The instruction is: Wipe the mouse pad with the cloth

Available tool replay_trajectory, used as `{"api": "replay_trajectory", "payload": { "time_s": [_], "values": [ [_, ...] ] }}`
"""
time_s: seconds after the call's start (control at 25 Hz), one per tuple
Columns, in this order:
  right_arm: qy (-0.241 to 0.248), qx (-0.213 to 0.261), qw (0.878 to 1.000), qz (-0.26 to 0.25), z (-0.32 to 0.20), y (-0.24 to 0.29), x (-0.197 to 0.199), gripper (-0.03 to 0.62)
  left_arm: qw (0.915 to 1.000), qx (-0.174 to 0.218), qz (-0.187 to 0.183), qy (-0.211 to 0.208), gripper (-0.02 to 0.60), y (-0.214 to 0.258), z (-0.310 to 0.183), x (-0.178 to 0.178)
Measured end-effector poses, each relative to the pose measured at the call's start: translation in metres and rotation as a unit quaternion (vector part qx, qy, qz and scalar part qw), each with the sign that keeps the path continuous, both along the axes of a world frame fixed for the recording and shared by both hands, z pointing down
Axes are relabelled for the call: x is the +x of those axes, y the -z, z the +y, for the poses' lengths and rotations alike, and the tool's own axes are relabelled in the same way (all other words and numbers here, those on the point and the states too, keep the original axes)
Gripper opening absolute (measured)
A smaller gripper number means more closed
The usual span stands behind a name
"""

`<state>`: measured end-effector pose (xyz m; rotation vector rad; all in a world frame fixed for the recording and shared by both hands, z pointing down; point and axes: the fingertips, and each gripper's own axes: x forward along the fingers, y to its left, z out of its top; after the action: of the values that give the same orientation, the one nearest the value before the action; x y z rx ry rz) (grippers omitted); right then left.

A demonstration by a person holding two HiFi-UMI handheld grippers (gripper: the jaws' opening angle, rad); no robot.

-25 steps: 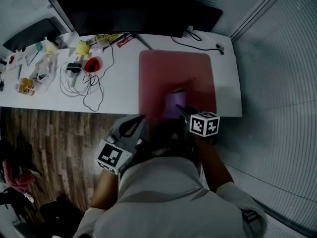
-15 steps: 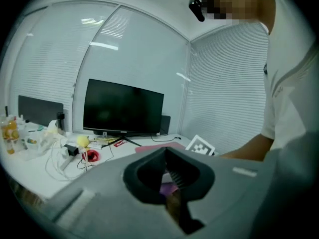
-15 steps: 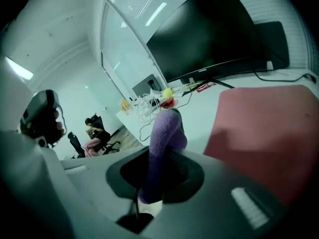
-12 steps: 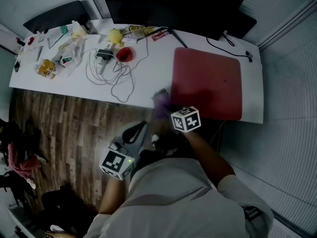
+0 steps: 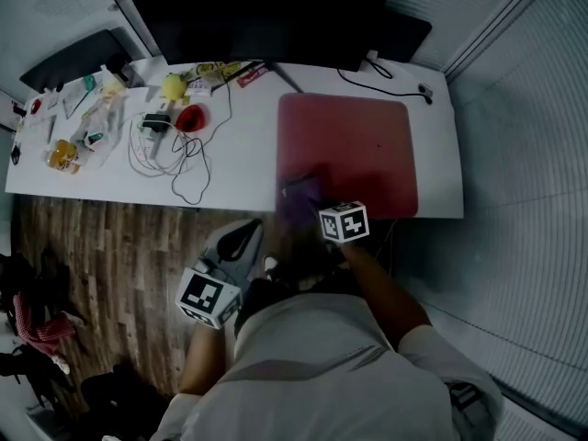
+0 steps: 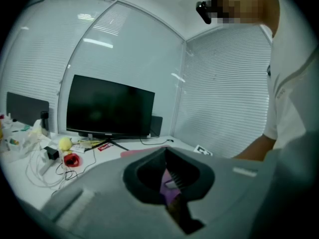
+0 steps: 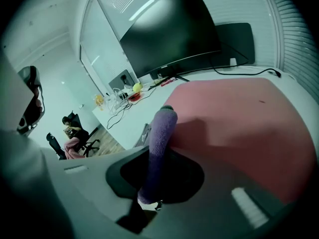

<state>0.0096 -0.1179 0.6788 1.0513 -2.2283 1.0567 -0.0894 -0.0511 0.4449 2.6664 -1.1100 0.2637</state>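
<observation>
Purple cloth [image 7: 160, 148] is pinched tight in the right gripper [image 5: 312, 211] and pressed on the near-left corner of the red mouse pad [image 5: 358, 145] — the left gripper [image 5: 243, 237] is held closed and empty, off the white desk [image 5: 230, 168].

The head view looks steeply down from above the person onto the desk [image 5: 234, 168], with both grippers close beneath it. The left gripper [image 5: 241, 239] view sits low, off the desk's near edge, and faces across it toward the monitor [image 5: 257, 16]. The right gripper [image 5: 308, 211] view is close over the mouse pad [image 5: 358, 145], also facing the monitor. All three views share the monitor, mouse pad and cloth [image 5: 299, 198].
</observation>
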Motion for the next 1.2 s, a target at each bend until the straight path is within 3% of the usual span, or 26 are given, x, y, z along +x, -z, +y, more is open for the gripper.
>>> {"api": "replay_trajectory", "payload": {
  "time_s": [0.44,0.76,1.04,1.2],
  "values": [
    [-0.080,-0.009,0.997,0.016,0.016,-0.007,0.217,0.051,0.9975,0.004,-0.007,-0.070,0.003,-0.008,0.005,0.187],
    [-0.138,-0.001,0.989,0.055,0.031,-0.007,0.353,0.051,0.9948,0.010,0.009,-0.101,0.003,-0.012,0.006,0.279],
    [-0.173,0.005,0.983,0.057,0.046,-0.001,0.401,0.051,0.9929,0.020,0.005,-0.117,0.003,-0.005,0.006,0.308],
    [-0.179,0.056,0.981,0.043,0.053,0.039,0.395,0.051,0.9925,0.023,-0.003,-0.120,0.003,0.006,0.008,0.305]
  ]
}}
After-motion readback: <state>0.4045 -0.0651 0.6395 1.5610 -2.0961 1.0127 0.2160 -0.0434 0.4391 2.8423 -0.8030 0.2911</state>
